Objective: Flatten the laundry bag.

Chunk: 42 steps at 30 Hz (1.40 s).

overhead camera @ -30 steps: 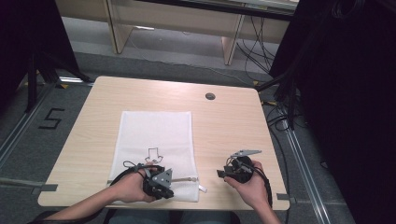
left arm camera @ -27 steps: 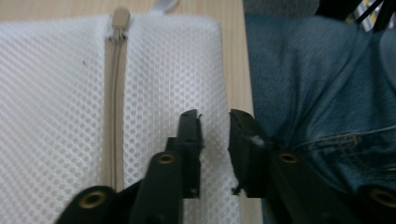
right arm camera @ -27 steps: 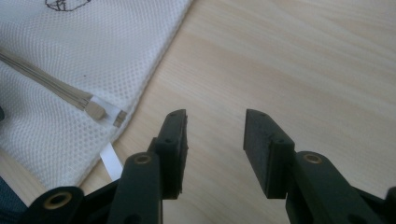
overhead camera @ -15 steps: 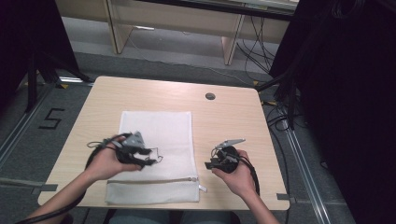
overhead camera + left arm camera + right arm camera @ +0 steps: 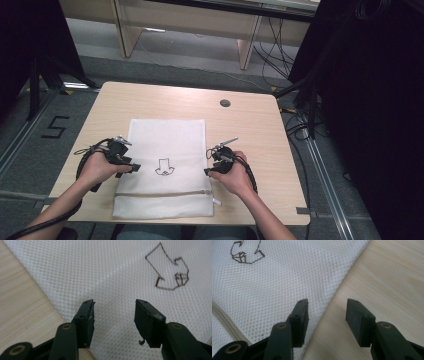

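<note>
Your white mesh bag [image 5: 165, 167] lies flat on the wooden table [image 5: 250, 125], its zip toward you. It bears one hand-drawn arrow mark [image 5: 164, 167] and no readable text; contents cannot be told. Your left gripper [image 5: 129, 165] and right gripper [image 5: 209, 169] are both spread, pinching nothing; the right's jaws have just been opening.

We note a light wooden table [image 5: 250, 130] with rounded corners and a small dark round cap [image 5: 225, 103] set near its far edge. It stands on grey floor [image 5: 190, 62]; a black "5" [image 5: 54, 128] is marked on the floor to the table's left. Metal rails [image 5: 325, 190] run along the floor beside it. Beyond, we see pale wooden furniture legs [image 5: 248, 52], with cables [image 5: 272, 37] trailing near them. Black drapes [image 5: 370, 110] close off both sides. Light is even, overhead.
</note>
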Each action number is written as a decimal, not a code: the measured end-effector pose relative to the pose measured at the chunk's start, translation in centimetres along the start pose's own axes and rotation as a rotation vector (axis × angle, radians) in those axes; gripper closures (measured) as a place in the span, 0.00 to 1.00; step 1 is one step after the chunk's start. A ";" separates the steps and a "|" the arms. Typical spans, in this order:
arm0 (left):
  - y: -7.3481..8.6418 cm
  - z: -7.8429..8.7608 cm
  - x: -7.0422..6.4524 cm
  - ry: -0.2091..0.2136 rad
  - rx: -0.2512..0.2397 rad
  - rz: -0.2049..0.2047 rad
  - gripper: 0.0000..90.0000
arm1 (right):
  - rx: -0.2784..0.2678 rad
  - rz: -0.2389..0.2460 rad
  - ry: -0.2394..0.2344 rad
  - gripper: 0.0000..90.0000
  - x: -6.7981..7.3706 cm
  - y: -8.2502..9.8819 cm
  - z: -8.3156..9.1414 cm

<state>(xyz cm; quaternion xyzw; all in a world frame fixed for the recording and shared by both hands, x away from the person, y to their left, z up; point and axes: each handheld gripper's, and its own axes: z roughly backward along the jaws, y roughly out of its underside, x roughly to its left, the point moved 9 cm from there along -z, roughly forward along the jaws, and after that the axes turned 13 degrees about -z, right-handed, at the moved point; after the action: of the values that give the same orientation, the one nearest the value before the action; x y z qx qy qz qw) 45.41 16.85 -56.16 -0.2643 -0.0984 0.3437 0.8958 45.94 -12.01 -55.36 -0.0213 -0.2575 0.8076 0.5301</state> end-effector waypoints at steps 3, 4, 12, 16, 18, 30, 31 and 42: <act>0.3 -0.2 0.0 0.017 0.016 -0.010 0.61 | 0.003 0.000 -0.005 0.61 0.5 -0.1 -0.4; 0.5 -0.2 0.0 0.023 0.028 -0.013 0.62 | 0.004 0.004 -0.003 0.62 0.6 -0.2 -0.5; 0.7 -0.4 -0.2 0.033 0.052 -0.042 0.67 | 0.042 0.034 0.018 0.75 1.0 0.1 -1.6; 0.7 -0.5 -0.2 0.031 0.055 -0.060 0.70 | 0.052 0.011 0.033 0.83 0.9 0.4 -1.5; 0.5 -0.7 -0.4 0.020 0.039 -0.054 0.70 | 0.048 0.037 0.018 0.85 0.9 0.4 -1.5; -1.2 -1.9 -1.6 0.030 0.012 -0.127 0.75 | 0.069 0.001 0.055 1.00 -0.7 1.4 -0.1; -1.2 -1.9 -1.6 0.030 0.012 -0.127 0.76 | 0.072 -0.005 0.057 1.00 -0.9 1.7 0.1; -5.0 -4.5 -3.8 0.000 -0.068 -0.211 0.75 | 0.059 -0.072 0.103 1.00 -4.6 3.0 2.0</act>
<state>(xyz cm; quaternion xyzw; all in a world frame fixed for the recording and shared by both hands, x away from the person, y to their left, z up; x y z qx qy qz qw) 47.05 9.38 -57.16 -0.2829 -0.1372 0.2440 0.9174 44.81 -17.65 -56.06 -0.0380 -0.2067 0.7932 0.5715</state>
